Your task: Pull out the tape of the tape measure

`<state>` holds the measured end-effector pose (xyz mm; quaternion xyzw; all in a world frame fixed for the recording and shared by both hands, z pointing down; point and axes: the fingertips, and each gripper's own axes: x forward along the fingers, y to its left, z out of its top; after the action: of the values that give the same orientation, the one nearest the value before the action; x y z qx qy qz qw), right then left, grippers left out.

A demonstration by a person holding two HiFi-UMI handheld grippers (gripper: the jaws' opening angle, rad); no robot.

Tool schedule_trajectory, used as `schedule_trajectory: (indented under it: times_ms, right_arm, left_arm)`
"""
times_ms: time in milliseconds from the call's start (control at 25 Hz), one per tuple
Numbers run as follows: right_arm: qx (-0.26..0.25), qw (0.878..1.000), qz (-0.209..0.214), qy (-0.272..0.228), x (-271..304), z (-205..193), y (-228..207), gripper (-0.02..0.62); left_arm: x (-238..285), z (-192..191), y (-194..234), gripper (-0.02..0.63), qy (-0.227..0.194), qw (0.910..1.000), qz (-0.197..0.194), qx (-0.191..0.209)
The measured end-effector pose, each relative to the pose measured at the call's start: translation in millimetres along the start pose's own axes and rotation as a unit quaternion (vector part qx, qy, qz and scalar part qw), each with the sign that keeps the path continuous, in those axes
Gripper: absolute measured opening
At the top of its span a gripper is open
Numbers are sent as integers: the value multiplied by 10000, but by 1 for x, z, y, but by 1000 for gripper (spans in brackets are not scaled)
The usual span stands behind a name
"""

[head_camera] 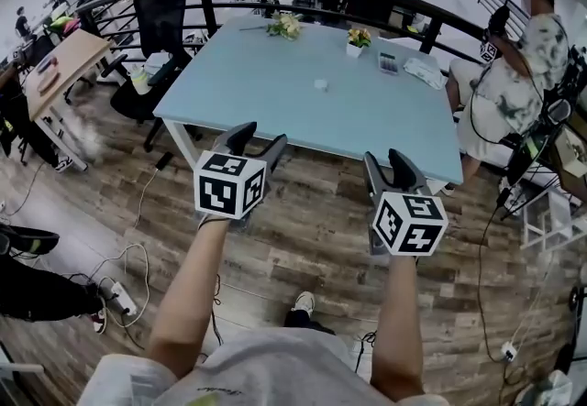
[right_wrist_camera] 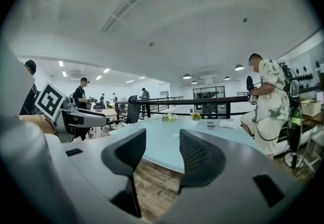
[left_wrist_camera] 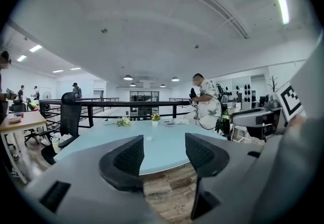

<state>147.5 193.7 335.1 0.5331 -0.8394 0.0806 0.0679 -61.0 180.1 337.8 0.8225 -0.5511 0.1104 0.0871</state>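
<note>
Okay — you hold both grippers out in front, over the wood floor (head_camera: 312, 239) at the near edge of the pale blue table (head_camera: 238, 111), neither one touching anything. Your left gripper (head_camera: 261, 138) has its fingers (left_wrist_camera: 126, 160) spread apart with nothing between them; through the gap in the left gripper view you see only tabletop and floor. Your right gripper (head_camera: 385, 159) is the same: fingers (right_wrist_camera: 197, 160) spread, gap empty. In the head view the left one's tips sit right at the table's near edge, toward the near left corner. The right one is just short of that edge, toward the near right corner. The tape measure (head_camera: 320, 83) looks to be the small white thing lying alone near the middle of the table, well apart from both grippers — too small to confirm. Along the far edge there is a loose bunch of flowers (head_camera: 285, 25) and a small white pot of flowers (head_camera: 357, 42). Toward the far right corner lie a dark keypad-like item (head_camera: 388, 62) and some papers (head_camera: 424, 71). A person in a patterned shirt (head_camera: 514, 74) stands at the right edge, and a black office chair (head_camera: 158, 15) stands by the far left corner.
</note>
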Motion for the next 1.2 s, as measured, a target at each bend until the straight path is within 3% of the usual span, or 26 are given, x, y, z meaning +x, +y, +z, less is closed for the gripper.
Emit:
schedule_trajectory:
  times_ms: [520, 1200]
  right_arm:
    - [114, 9999, 114, 28, 59, 8, -60, 229]
    - [75, 9992, 381, 100, 118, 29, -84, 229]
  left_arm:
    - [74, 15, 4, 273, 156, 9998, 158, 13]
    - [129, 41, 21, 273, 161, 9993, 350, 18]
